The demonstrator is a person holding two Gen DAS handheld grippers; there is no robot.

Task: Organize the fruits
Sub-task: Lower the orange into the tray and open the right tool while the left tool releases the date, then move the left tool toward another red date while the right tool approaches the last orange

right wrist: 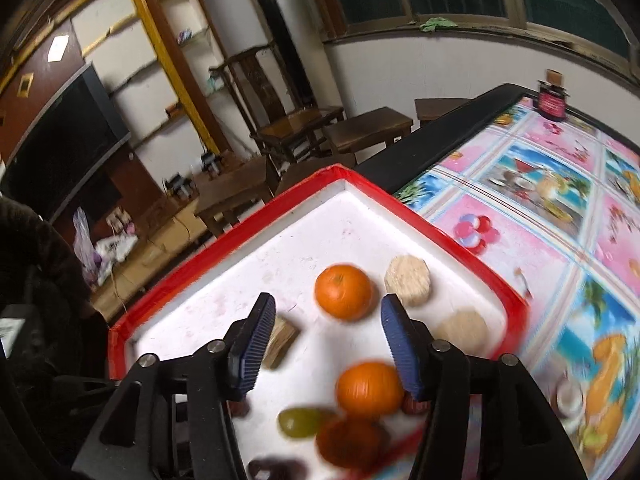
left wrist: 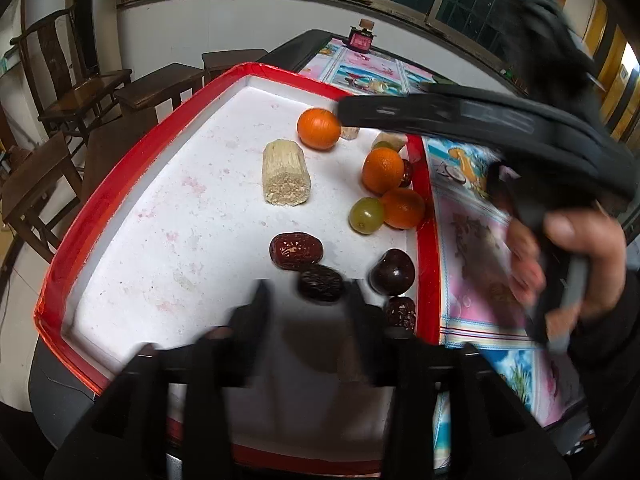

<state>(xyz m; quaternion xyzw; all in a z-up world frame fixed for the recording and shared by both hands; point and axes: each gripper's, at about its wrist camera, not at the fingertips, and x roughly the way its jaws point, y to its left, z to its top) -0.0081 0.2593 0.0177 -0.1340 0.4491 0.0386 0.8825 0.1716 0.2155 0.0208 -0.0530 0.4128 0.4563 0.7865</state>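
Observation:
A white tray with a red rim point(left wrist: 426, 240) holds the fruit. In the left wrist view I see three oranges point(left wrist: 319, 128) point(left wrist: 383, 170) point(left wrist: 402, 208), a green grape point(left wrist: 366, 215), a red date point(left wrist: 296, 250), a dark plum point(left wrist: 391, 272) and a cut cane piece point(left wrist: 286, 172). My left gripper point(left wrist: 308, 286) is open, and a dark date point(left wrist: 320, 282) lies on the tray at its tips, not pressed. My right gripper point(right wrist: 328, 300) is open above the tray point(right wrist: 440, 236), with one orange point(right wrist: 343, 290) just past its blue pads point(right wrist: 256, 344) and another orange point(right wrist: 370, 388) below them.
A flowered tablecloth point(left wrist: 472, 240) covers the table right of the tray. A hand point(left wrist: 580, 260) holds the right gripper there. Pale cane slices point(right wrist: 407, 280) lie near the tray's far corner. A small red jar point(right wrist: 552, 100) stands at the table's far end. Wooden chairs point(left wrist: 64, 92) stand beyond.

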